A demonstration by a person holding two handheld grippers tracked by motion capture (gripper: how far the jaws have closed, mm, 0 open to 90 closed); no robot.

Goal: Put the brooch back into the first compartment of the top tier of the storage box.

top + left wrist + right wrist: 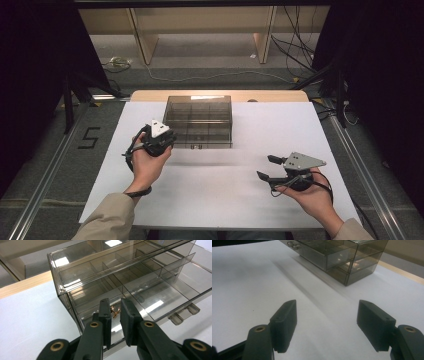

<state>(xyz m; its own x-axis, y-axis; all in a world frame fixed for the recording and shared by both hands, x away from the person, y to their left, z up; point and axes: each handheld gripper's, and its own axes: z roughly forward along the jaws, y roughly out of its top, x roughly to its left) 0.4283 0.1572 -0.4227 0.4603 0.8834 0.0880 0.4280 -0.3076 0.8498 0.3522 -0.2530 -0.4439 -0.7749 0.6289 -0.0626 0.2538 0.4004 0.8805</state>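
Left gripper raised at the smoky drawer box, jaws narrowed around a small gold handle, right gripper low over the surface, jaws spread wide

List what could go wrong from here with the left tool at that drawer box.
The left tool has its jaws nearly closed around a small gold handle on the clear drawer box; the grip may slip off. The right tool rests apart, open, so nothing braces the box, which could slide on the white table when pulled.

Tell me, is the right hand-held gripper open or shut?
Open. The right hand-held gripper has its jaws wide apart with bare white table between them, holding nothing.
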